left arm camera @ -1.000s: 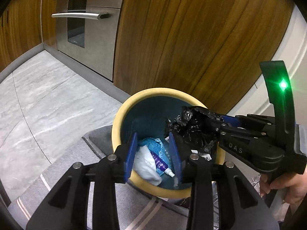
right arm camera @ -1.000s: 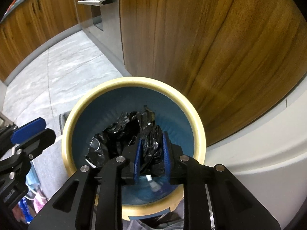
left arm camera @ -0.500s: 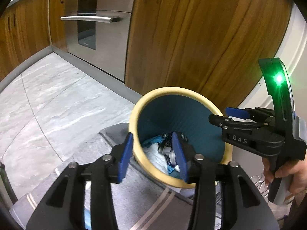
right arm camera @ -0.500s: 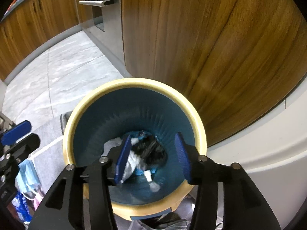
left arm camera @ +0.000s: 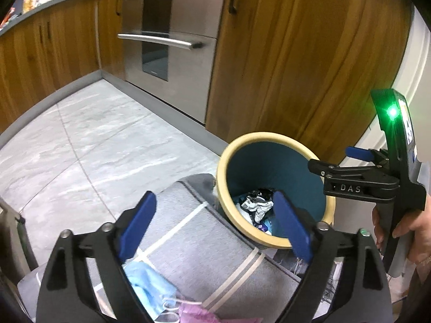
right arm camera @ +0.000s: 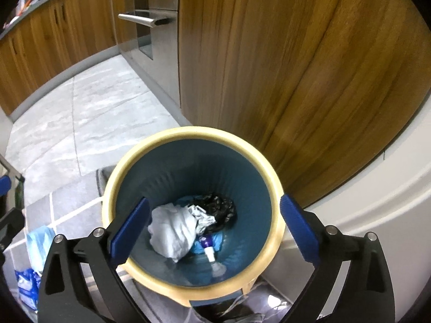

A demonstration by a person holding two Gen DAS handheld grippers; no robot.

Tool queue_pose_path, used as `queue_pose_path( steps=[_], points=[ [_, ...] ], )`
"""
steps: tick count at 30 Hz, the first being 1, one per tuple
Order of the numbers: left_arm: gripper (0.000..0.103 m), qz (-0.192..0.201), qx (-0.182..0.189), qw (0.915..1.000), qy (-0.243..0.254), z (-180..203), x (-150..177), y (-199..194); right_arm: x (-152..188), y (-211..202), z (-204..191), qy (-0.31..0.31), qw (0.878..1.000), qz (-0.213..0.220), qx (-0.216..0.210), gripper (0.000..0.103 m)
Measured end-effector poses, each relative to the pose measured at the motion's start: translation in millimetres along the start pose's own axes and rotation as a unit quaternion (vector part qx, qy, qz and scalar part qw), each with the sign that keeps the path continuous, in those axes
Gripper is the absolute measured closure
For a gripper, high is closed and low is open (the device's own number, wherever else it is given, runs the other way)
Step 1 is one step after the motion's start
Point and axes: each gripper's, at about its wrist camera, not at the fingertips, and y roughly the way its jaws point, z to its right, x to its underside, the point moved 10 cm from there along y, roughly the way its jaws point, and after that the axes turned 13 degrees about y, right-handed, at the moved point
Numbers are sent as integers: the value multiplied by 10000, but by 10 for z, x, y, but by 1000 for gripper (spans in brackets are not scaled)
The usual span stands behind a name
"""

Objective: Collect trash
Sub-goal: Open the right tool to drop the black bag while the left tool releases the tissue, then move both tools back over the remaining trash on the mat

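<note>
Trash lay at the bottom of the blue bin, the landmark for everything else: a crumpled black plastic bag rested there against white tissue and a small purple-capped tube. A second before, the right gripper had been clamped on that bag just inside the rim; now it hovered above the bin mouth with its jaws spread wide and nothing between them. The left gripper, equally wide open and empty, had drawn back from the bin over the grey mat. By my judgement that drop was done, and a blue face mask and a pink item on the mat beside the bin remained to collect.
</note>
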Motion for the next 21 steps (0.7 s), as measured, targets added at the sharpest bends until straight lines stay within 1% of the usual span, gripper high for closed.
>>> queue_pose_path(
  steps=[6, 11, 18, 21],
  points=[
    [10, 85, -151, 9998, -49, -56, 40, -300, -5, -160, -70, -34, 9998, 73, -192, 6],
    [6, 190, -244, 9995, -89, -103, 103, -587, 24, -340, -157, -170, 9995, 124, -220, 6],
    [6, 286, -322, 9988, -216, -202, 225, -950, 133, -670, -390, -392, 9983, 252, -352, 6],
    [6, 314, -387, 9983, -305, -277, 327, -1122, 211, -829, -525, -441, 9973, 279, -512, 5]
  ],
)
